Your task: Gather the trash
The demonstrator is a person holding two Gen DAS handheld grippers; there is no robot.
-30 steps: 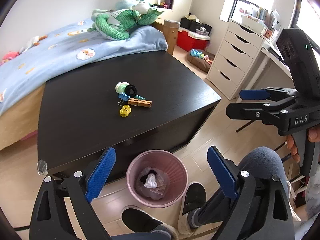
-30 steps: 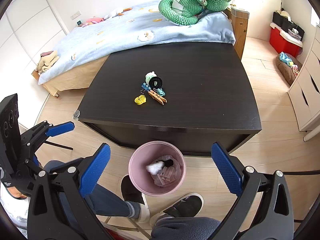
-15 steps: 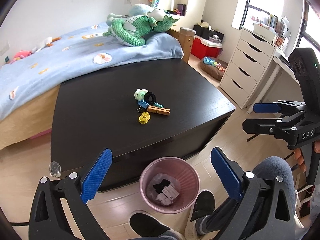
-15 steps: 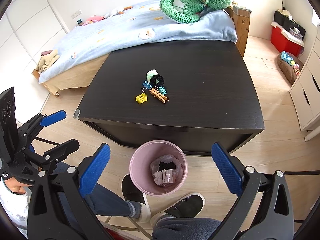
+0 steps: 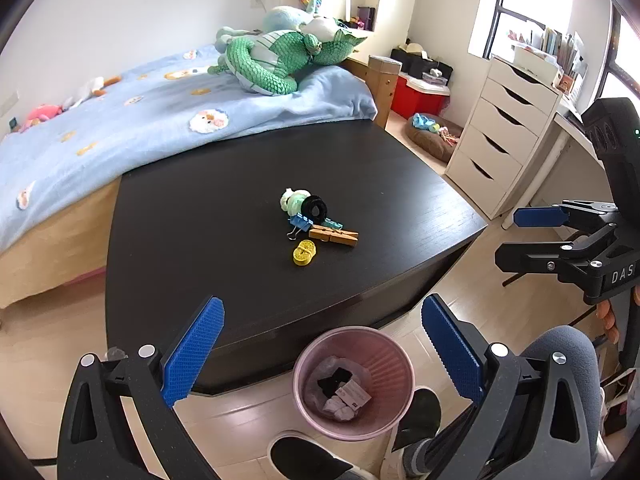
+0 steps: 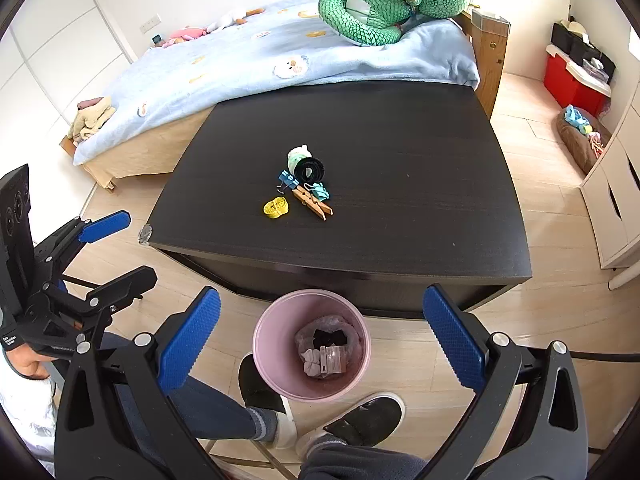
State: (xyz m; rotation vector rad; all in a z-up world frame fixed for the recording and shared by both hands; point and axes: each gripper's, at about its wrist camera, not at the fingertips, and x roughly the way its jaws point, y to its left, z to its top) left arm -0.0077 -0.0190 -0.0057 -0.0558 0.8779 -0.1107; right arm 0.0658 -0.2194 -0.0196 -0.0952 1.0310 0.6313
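Note:
A pink bin [image 5: 352,382] [image 6: 312,344] stands on the floor before the black table [image 5: 224,240] [image 6: 400,184]; crumpled white paper and a black scrap lie inside. On the table sit a pale green wad [image 5: 291,199] [image 6: 297,155], a black ring [image 5: 314,208], a blue binder clip [image 5: 299,225], a wooden clothespin [image 5: 334,235] [image 6: 313,204] and a yellow piece [image 5: 304,253] [image 6: 276,207]. My left gripper [image 5: 320,344] is open and empty, above the bin. My right gripper [image 6: 316,340] is open and empty over the bin.
A bed with a blue blanket [image 5: 120,120] and a green plush dragon [image 5: 280,60] lies behind the table. A white drawer unit [image 5: 504,136] stands on the right. The person's shoes [image 6: 360,420] rest beside the bin.
A white wad that was dropping at the bin's mouth now lies inside. The left gripper has lifted and swung to face the table more; the right has barely moved.

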